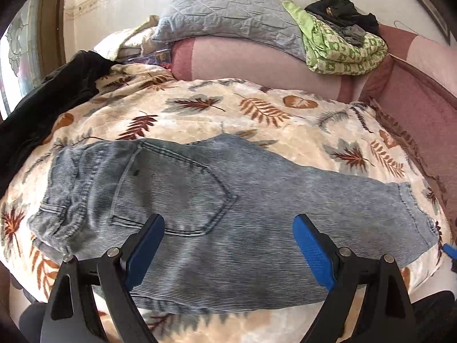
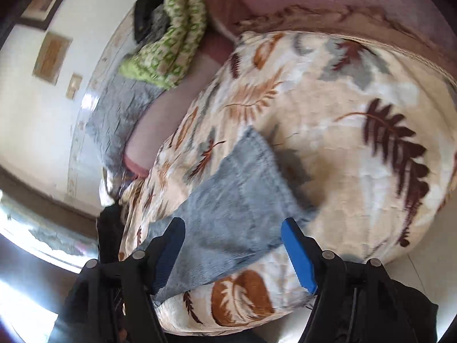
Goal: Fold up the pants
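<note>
Cream leaf-print fleece blanket (image 1: 280, 131) fills both views. Folded pale blue corduroy pants (image 1: 200, 208) lie across centre; back pocket only in left view. Left gripper (image 1: 228, 245), right gripper (image 2: 232, 253): jaws wide apart, empty, above pants.

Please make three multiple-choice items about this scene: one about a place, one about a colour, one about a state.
1. Where does the green patterned blanket lie?
A. on the pink sofa back
B. on the pants
C. on the floor

2. What colour are the pants?
A. black
B. faded blue-grey
C. red

3. How do the jaws of the left tool stand?
A. shut on the pants
B. shut on nothing
C. open above the pants

Answers:
1 A, it sits on the pink sofa back behind the leaf-print blanket.
2 B, the denim looks washed-out blue-grey.
3 C, the blue pads stand wide apart with nothing gripped.
</note>
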### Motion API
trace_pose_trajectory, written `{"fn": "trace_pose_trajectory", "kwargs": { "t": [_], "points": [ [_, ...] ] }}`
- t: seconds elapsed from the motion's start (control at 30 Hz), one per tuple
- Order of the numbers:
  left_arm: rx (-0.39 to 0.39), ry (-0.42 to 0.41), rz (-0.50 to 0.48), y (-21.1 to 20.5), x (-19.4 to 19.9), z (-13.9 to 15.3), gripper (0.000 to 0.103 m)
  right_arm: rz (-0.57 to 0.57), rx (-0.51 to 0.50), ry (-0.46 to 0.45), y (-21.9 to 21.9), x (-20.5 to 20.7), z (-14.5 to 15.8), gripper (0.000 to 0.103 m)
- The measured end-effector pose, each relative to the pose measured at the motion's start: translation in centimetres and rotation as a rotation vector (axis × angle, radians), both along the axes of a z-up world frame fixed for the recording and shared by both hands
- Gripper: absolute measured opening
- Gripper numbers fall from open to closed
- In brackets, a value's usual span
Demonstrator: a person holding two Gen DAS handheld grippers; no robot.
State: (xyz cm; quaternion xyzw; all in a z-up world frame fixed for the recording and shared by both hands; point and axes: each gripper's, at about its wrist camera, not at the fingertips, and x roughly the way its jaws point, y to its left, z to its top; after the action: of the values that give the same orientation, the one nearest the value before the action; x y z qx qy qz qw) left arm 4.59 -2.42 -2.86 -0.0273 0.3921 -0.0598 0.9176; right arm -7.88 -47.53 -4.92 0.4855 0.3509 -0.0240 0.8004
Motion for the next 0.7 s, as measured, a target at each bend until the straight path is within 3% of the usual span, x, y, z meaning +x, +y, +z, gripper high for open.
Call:
{"fn": "trace_pose_trajectory", "kwargs": {
  "t": [0.13,0.27,0.4,0.5,0.57,0.63,0.7],
  "points": [
    [-0.020,0.039,-0.116,-5.4,0.7,-0.1,0.091,-0.003,0.131,0.067,-1.3,-0.1,-3.3,0.073],
    [-0.011,0.070,-0.207,-10.2,1.3,-0.6,0.091,-0.011,0.137,0.055,-0.9,1.4,-4.2,0.073],
    [-0.018,0.093,-0.224,-12.8,2.2,-1.5,0.091,-0.033,0.156,0.080,-1.3,2.8,-5.2,0.070],
    [0.030,0.163,-0.225,-14.2,3.1,-3.5,0.091,-0.040,0.137,0.105,-1.4,3.5,-5.3,0.057],
    [0.114,0.225,-0.235,-15.2,3.4,-5.4,0.091,-0.040,0.120,0.127,-1.6,3.9,-5.6,0.033],
    [0.185,0.167,-0.255,-16.1,2.7,-5.6,0.092,-0.034,0.125,0.136,-1.7,4.2,-5.9,0.032],
    [0.187,0.185,-0.247,-16.1,2.8,-5.5,0.092,-0.027,0.100,0.139,-1.6,4.3,-5.6,0.031]
  ]
}}
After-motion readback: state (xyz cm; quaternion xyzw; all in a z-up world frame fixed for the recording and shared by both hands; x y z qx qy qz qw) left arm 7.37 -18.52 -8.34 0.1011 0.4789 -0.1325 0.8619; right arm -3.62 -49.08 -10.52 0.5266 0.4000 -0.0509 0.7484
